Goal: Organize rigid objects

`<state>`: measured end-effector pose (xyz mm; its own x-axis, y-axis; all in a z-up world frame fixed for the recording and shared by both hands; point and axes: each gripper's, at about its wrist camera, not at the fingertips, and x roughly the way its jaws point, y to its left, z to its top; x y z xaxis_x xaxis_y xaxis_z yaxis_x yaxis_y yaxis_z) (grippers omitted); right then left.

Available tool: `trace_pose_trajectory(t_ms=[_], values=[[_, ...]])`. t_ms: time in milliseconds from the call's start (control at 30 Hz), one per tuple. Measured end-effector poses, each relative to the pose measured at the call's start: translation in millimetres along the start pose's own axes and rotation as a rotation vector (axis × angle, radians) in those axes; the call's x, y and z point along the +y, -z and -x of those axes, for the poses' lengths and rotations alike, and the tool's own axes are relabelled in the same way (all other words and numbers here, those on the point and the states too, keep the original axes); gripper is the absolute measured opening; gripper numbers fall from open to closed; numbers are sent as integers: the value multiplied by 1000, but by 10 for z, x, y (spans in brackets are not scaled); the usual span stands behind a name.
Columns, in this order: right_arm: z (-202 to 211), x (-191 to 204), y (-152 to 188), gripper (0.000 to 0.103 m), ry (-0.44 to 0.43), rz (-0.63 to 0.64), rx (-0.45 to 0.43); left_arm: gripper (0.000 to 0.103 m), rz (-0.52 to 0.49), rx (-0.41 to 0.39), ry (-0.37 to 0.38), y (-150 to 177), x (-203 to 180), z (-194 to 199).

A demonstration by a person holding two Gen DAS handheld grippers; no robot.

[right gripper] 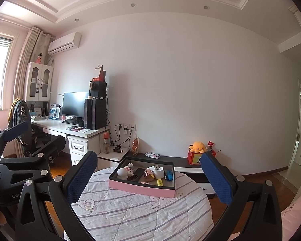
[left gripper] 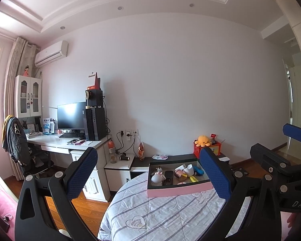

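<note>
Spread fingers (right gripper: 216, 176), pink tray (right gripper: 140, 188) beyond

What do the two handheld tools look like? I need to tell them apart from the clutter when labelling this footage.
Both look alike. The left tool and the right tool have black plastic frames with cut-out arms and round silver screw heads. Each finger carries a flat blue pad with a fine dimpled texture. White lettering shows on the bodies, partly cut off: "DAS" and "Gen". No cables or sleeves are visible.

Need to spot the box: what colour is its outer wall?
Pink box, dark inside; right wrist view shows it best.
</note>
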<state>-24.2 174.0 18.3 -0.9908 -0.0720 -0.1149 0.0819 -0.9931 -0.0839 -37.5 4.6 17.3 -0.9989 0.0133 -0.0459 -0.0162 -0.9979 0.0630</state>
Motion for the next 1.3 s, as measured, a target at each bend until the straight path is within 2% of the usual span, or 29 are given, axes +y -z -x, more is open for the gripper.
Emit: trace_pose_trajectory(t_ms=[1300], values=[[-36,5,26,103,0,1,8,103,3,0,7,25,-50,-34]])
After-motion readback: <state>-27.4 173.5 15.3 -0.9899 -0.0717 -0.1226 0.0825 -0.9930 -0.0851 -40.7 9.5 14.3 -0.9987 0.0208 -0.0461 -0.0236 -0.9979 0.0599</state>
